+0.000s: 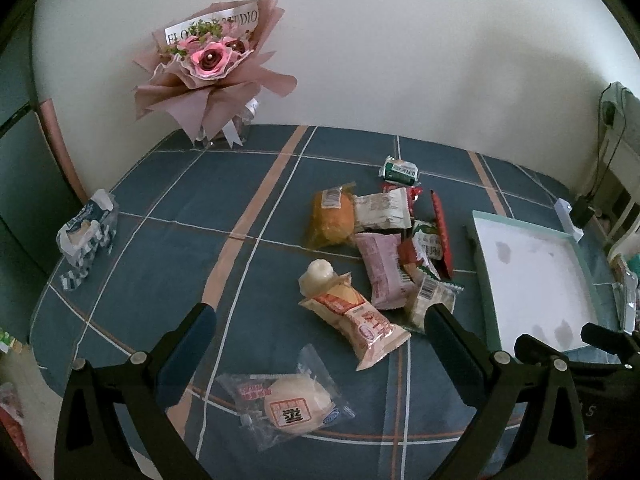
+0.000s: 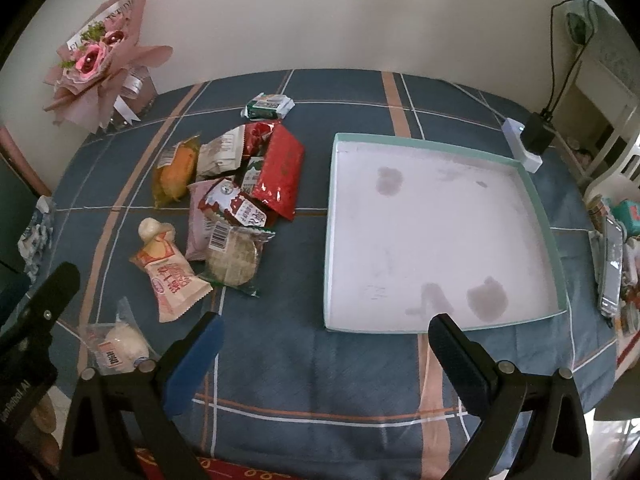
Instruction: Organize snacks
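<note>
Clear-wrapped round white bun point(image 1: 294, 404) lay nearest, just below and between the fingers of the left gripper point(image 1: 320, 354), jaws wide, empty. Right gripper point(image 2: 326, 354) also wide, empty, over the blue plaid tablecloth point(image 2: 320, 380). Shallow white teal-rimmed tray point(image 2: 540, 208) sat ahead of it, bare; the snack pile point(image 2: 236, 196) ahead-left. Risk: slick wrappers slipping, or overlapping packets dragged along together.
</note>
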Demonstrator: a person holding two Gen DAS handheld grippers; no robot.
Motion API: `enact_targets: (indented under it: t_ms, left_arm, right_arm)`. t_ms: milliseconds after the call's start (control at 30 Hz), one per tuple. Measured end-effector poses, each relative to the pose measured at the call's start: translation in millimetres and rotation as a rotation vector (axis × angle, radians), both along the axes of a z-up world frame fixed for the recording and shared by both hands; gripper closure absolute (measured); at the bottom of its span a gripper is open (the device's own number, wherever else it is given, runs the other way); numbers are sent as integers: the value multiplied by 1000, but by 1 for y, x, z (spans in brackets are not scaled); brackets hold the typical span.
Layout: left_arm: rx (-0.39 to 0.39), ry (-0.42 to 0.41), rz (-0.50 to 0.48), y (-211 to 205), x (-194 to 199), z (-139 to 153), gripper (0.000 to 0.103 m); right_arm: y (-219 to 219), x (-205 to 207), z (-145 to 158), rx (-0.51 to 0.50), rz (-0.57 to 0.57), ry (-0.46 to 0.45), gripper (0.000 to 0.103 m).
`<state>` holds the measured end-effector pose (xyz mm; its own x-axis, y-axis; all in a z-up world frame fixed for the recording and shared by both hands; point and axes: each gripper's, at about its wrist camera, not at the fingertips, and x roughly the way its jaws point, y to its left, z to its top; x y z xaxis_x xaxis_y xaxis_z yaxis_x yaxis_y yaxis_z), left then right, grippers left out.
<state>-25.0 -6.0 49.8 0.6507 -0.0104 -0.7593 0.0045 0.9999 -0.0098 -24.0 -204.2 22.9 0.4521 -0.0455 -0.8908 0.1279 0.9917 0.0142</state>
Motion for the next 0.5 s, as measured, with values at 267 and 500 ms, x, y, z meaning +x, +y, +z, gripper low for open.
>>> enact_targets:
  t_ms: [267,500]
  left_arm:
    - [8,5,6,-1,0,-2,0]
    - [7,14,-1,-1,1,-3,0]
  right_arm:
    - [0,0,-1,1,0,-3,0]
    - [0,0,-1,0,-2,0,0]
